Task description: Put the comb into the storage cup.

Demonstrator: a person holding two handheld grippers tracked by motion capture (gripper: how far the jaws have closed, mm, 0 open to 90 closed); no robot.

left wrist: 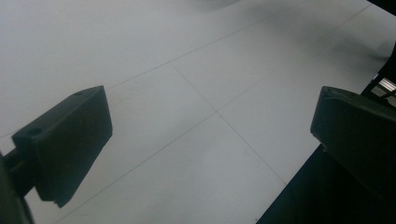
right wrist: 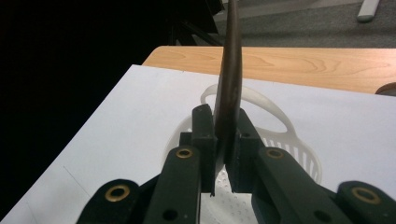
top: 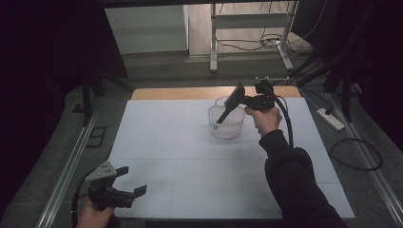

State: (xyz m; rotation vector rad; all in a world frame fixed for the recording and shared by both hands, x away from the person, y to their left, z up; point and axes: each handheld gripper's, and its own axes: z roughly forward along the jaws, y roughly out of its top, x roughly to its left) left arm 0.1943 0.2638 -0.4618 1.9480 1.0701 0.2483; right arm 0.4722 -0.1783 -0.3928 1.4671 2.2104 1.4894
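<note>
Spatula between right tongs, tip inside white basket.

No lettering, label, brand mark or number can be read anywhere here. The white desk sheet carries only thin seam lines, and the dim far floor may hide small print, but nothing there is legible.

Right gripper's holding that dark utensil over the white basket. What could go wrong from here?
1. The right gripper clamps the dark utensil on a thin edge; it may pivot or slip.
2. The utensil's lower end is inside the light white basket and could tip or push it.
3. The left gripper is far off and can't steady the basket.
</note>
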